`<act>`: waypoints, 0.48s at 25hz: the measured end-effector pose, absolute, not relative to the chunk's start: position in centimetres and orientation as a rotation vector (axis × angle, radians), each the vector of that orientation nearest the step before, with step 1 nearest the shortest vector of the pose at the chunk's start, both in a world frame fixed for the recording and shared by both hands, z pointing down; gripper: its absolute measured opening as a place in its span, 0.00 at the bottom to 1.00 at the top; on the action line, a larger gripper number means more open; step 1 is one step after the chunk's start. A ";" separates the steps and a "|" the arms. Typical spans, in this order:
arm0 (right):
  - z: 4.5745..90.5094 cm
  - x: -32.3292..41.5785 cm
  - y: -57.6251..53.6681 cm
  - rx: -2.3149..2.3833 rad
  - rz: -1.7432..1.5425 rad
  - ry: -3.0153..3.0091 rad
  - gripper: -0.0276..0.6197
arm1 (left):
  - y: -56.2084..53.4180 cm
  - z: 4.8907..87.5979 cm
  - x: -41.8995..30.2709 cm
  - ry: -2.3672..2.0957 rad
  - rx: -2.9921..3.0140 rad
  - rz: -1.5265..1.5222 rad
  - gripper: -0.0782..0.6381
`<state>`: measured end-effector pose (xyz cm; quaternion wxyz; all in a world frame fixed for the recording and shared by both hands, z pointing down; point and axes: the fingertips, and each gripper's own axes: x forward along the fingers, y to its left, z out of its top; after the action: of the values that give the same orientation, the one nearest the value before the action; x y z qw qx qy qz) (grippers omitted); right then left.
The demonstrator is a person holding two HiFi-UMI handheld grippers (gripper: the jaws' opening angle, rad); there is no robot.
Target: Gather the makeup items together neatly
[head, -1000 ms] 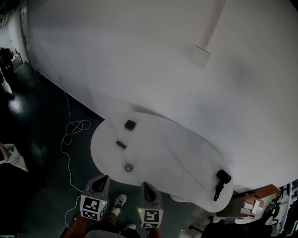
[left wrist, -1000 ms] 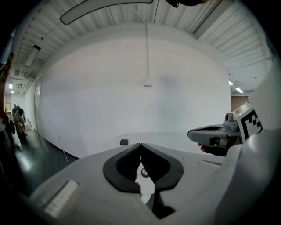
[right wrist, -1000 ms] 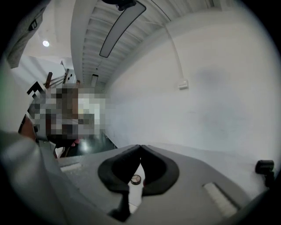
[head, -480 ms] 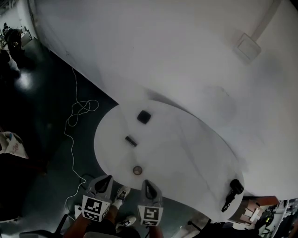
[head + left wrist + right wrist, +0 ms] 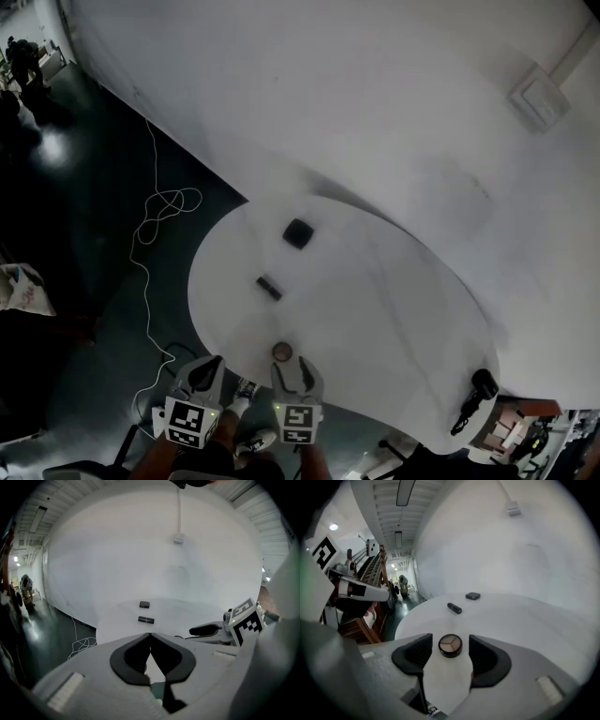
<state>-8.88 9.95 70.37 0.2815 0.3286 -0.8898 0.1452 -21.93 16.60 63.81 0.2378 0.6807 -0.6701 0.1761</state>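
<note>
Makeup lies spread over a white rounded table (image 5: pixel 375 309). A round eyeshadow compact (image 5: pixel 282 352) (image 5: pixel 450 645) sits near the front edge, a black lipstick tube (image 5: pixel 269 287) (image 5: pixel 454 608) farther back, and a square black compact (image 5: pixel 298 233) (image 5: pixel 473 596) beyond that. My right gripper (image 5: pixel 296 370) (image 5: pixel 450 651) has just been opening its jaws. They now stand apart on either side of the round compact without touching it. My left gripper (image 5: pixel 207 366) (image 5: pixel 150 635) hangs shut and empty off the table's front left edge.
A black wand-like item (image 5: pixel 473 398) lies at the table's far right end. A white cable (image 5: pixel 155 234) trails over the dark floor to the left. A curved white wall (image 5: pixel 375 112) rises behind the table. Shelves and clutter (image 5: pixel 356 620) stand off to the side.
Both grippers have come down toward the table's front edge. The right jaws went from shut to open, and the round compact now lies between them.
</note>
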 end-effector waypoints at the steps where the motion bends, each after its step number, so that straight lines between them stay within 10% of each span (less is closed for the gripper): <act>1: 70.9 -9.1 9.8 0.873 0.389 -2.373 0.42 | 16.5 64.1 -22.1 -1.833 1.860 0.486 0.12; 12: 73.8 -10.8 9.0 0.809 0.379 -2.273 0.42 | 15.3 65.4 -24.1 -1.816 1.824 0.491 0.12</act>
<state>-10.81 8.99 73.82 0.3424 0.3112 -0.8745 0.1459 -24.06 15.26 65.42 0.2579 0.6726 -0.6696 0.1813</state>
